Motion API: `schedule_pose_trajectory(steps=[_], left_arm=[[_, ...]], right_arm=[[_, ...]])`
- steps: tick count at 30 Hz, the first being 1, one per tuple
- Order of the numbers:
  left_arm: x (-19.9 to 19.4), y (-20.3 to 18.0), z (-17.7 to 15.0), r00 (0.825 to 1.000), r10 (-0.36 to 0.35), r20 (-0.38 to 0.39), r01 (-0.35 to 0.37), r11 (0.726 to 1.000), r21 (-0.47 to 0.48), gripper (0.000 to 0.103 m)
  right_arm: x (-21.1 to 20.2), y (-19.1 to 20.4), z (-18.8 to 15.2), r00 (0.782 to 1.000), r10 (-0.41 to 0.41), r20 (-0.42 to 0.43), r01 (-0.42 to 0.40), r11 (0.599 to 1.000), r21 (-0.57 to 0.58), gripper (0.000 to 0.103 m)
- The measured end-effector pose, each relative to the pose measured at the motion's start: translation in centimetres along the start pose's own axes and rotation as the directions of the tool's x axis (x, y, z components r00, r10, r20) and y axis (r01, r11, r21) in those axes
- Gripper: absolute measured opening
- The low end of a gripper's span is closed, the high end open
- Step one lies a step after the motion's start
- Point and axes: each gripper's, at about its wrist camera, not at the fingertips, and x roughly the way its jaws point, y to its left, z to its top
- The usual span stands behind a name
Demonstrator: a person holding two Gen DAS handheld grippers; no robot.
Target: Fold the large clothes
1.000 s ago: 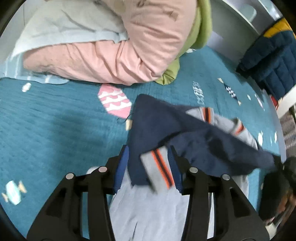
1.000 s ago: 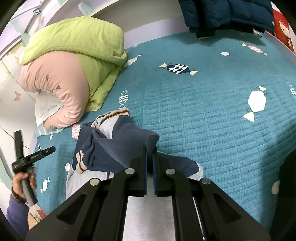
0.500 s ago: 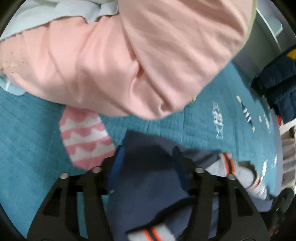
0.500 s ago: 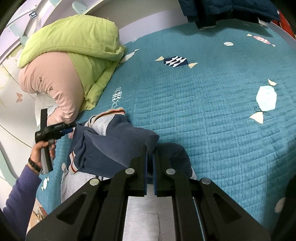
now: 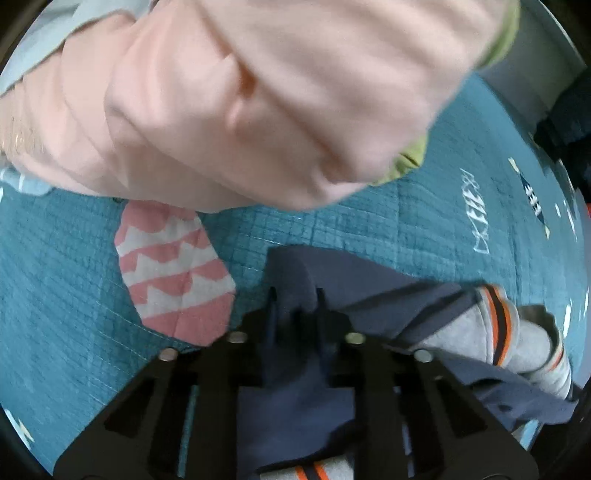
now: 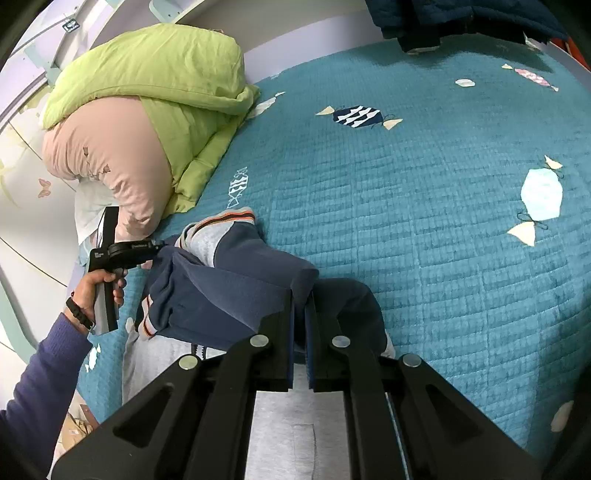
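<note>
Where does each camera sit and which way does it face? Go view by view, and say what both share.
Left wrist: on the left gripper, low over the bedspread, facing the pink pillow; its fingers pinch the navy sweatshirt.
Right wrist: on the right gripper, looking across the bed at the green duvet; the person's left hand shows.
Shared: the sweatshirt, pink pillow, bedspread.

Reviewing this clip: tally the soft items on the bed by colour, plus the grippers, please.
Navy and grey garment: 1
Pink and green duvet: 1
Dark blue quilted item at the far edge: 1
Grippers, left gripper and right gripper: 2
Total: 5
</note>
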Motion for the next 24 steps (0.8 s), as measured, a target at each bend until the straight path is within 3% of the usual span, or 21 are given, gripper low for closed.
schedule_pose_trajectory(steps=[6,12,20,24], left_arm=[[-3.2,0.1,-1.2,0.993,-0.058,0.106,0.058,0.998,0.005,0.010],[-10.1,1.3,-4.5,0.962,-0.187,0.200,0.186,0.982,0.022,0.009],[-19.8,4.3,-15.5,0.914,-0.285,0.290,0.290,0.957,0.029,0.009],[-21.1,5.8,-21.9,0.916,-0.282,0.286,0.299,0.954,-0.016,0.009]], right_arm=[[-0.6,0.5,-0.2,1.000,-0.008,0.011,0.008,1.000,0.008,0.004],[-3.2,1.7,-0.7,0.999,-0.006,0.035,0.005,1.000,0.011,0.004],[-9.1,3.8,-4.8,0.999,-0.021,0.048,0.020,1.000,0.018,0.004],[-11.8,4.2,-8.7,0.999,-0.041,0.033,0.040,0.999,0.032,0.004]])
